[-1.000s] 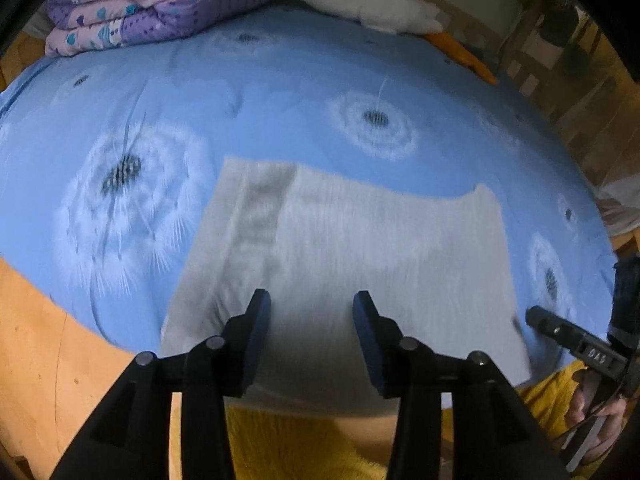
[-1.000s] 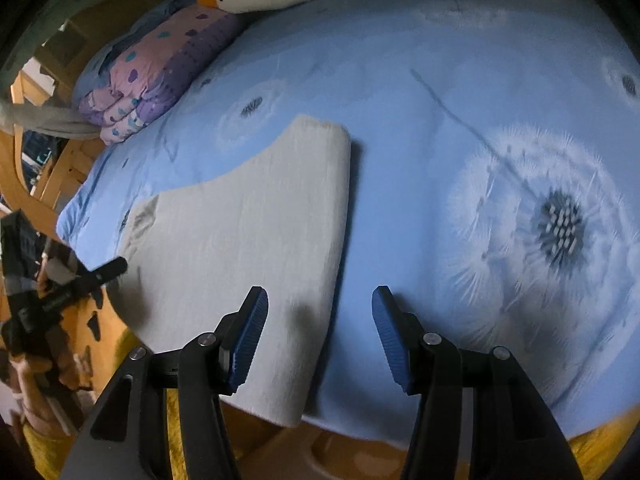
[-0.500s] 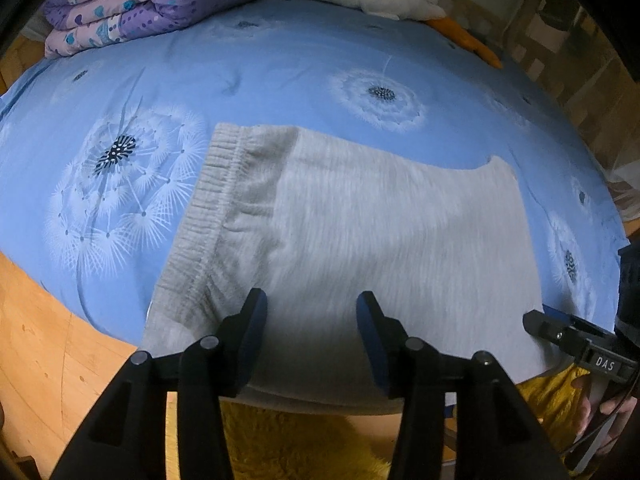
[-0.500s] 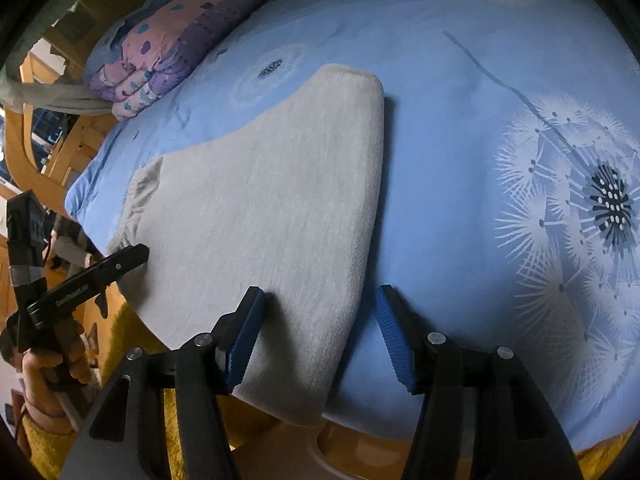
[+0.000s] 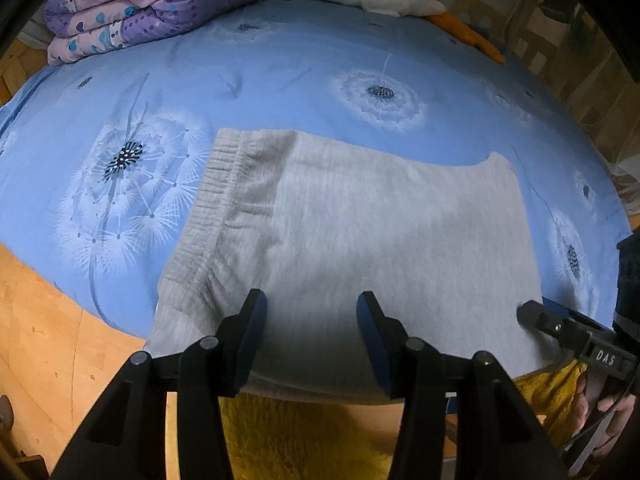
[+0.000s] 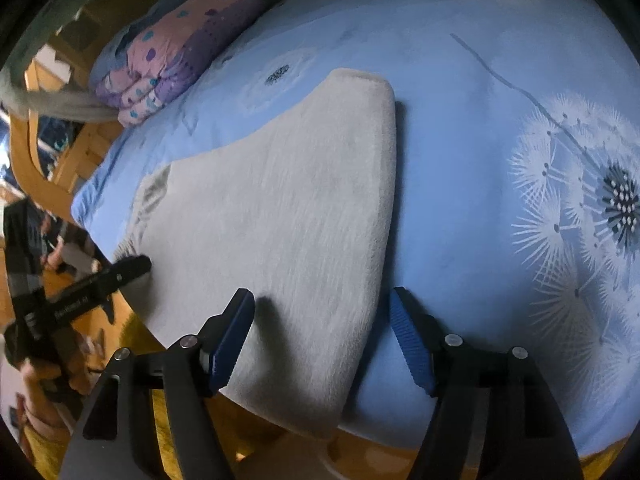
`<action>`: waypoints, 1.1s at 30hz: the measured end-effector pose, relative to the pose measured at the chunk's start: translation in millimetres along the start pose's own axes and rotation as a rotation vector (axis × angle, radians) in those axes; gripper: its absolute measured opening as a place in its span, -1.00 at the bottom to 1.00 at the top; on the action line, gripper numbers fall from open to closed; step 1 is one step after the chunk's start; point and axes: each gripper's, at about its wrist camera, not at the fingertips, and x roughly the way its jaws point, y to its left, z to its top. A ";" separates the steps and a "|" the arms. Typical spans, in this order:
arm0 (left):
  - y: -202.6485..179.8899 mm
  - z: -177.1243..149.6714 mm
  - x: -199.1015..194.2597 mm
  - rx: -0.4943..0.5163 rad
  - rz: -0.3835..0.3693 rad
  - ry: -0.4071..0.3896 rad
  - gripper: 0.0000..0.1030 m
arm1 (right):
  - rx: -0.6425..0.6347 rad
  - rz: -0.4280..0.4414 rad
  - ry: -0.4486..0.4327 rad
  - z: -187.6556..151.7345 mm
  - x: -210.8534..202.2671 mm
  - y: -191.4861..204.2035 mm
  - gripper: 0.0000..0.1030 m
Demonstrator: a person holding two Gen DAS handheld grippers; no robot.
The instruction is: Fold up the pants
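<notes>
**Pants flat on bed, both grippers open over the near edge**

Left wrist view: pants lie folded on the blue bedcover, long axis running left–right, waistband at the left end. Left gripper hovers over the near edge by the waistband, jaws apart, nothing between the pads. Right gripper shows at the opposite end.

Right wrist view: right gripper straddles the pants' folded right-hand edge – jaws have just been opening, cloth lies between them but the pads don't press it. Left gripper sits at the far-left end.

Judgement: each hand owns one end, so the next fold likely goes along that axis.
</notes>
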 end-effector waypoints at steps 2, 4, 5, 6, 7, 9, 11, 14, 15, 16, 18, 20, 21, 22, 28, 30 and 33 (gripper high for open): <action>0.3 -0.5 -1.3 -0.004 -0.003 0.000 -0.03 | 0.014 0.014 0.000 1.5 0.0 -2.1 0.38; 0.0 -1.1 -2.5 -0.007 -0.005 0.000 -0.02 | 0.015 0.013 -0.004 1.9 0.3 -1.1 0.38; -0.3 -1.4 -3.0 -0.008 -0.007 0.001 -0.02 | 0.011 0.010 -0.009 1.6 0.3 0.0 0.37; -0.9 -1.7 -3.6 -0.008 -0.009 0.001 -0.02 | 0.011 0.007 -0.014 1.3 0.1 0.8 0.33; -1.4 -1.9 -4.0 -0.007 -0.010 0.002 -0.02 | 0.015 0.000 -0.020 1.1 -0.1 1.3 0.22; -3.3 -2.9 -5.7 -0.004 -0.013 0.003 -0.03 | 0.028 -0.003 -0.021 1.8 -0.5 1.1 0.02; -5.7 -4.4 -6.8 -0.001 -0.019 0.004 -0.02 | 0.060 0.013 -0.018 2.8 -2.2 -2.2 -0.13; -10.7 -6.5 -7.5 0.009 -0.030 0.003 -0.03 | 0.121 0.063 -0.011 3.8 -4.2 -10.4 -0.33; -13.0 -7.5 -7.5 0.013 -0.032 0.004 -0.03 | 0.136 0.073 -0.009 4.2 -4.6 -12.7 -0.45; -15.5 -8.2 -7.4 0.017 -0.034 0.005 -0.03 | 0.144 0.080 -0.009 4.6 -5.3 -13.9 -0.57; -19.9 -9.6 -6.8 0.028 -0.038 0.007 -0.03 | 0.149 0.094 -0.018 5.3 -9.2 -14.7 -0.74; -23.6 -10.8 -6.7 0.038 -0.043 0.006 -0.03 | 0.131 0.110 -0.042 6.1 -18.4 -11.4 -0.78; -25.3 -11.6 -6.9 0.040 -0.045 0.005 -0.02 | 0.116 0.120 -0.057 7.0 -23.9 -7.7 -0.79; -26.5 -12.0 -6.9 0.043 -0.048 0.005 -0.03 | 0.102 0.125 -0.067 7.5 -28.0 -4.3 -0.79; -36.0 -16.7 -2.8 0.066 -0.080 0.012 -0.03 | 0.004 0.139 -0.117 13.1 -53.0 24.4 -0.80; -38.6 -18.5 0.2 0.079 -0.075 0.014 -0.01 | -0.035 0.142 -0.129 16.3 -59.4 36.9 -0.80; -40.5 -19.4 -0.3 0.102 -0.070 0.012 -0.01 | -0.097 0.150 -0.143 21.0 -67.4 56.6 -0.80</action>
